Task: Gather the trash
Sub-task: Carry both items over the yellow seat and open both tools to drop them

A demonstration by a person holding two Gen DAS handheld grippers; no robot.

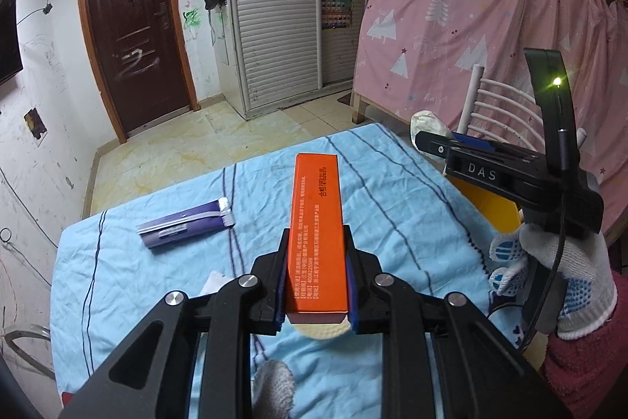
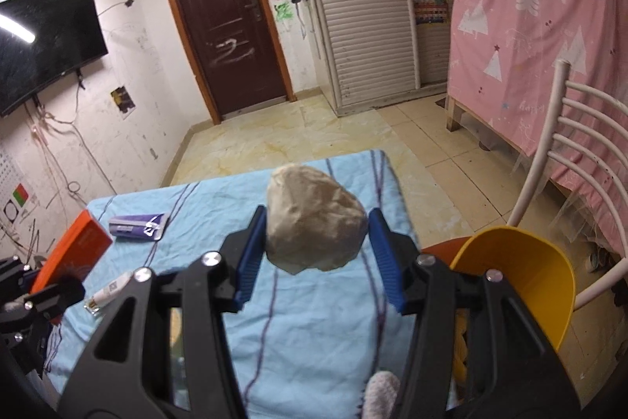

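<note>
My left gripper (image 1: 316, 244) is shut on a long orange box (image 1: 317, 222), held above the blue striped cloth (image 1: 157, 281) on the table; the same orange box (image 2: 72, 248) shows at the left edge of the right wrist view. My right gripper (image 2: 317, 222) is shut on a crumpled beige paper ball (image 2: 314, 218), lifted over the cloth. A purple flat packet (image 1: 186, 226) (image 2: 137, 224) lies on the cloth at the far left. A small white wrapper (image 2: 110, 291) lies near the left edge. The right gripper (image 1: 428, 140), seen from the left wrist, holds the ball (image 1: 428, 122) by the table's right edge.
A yellow bin (image 2: 522, 277) stands on a chair seat right of the table, beside a white chair back (image 2: 581, 152). A gloved hand (image 1: 557, 277) holds the right tool. Pink curtain (image 2: 549, 6), louvred wardrobe and brown door stand behind; tiled floor lies beyond the table.
</note>
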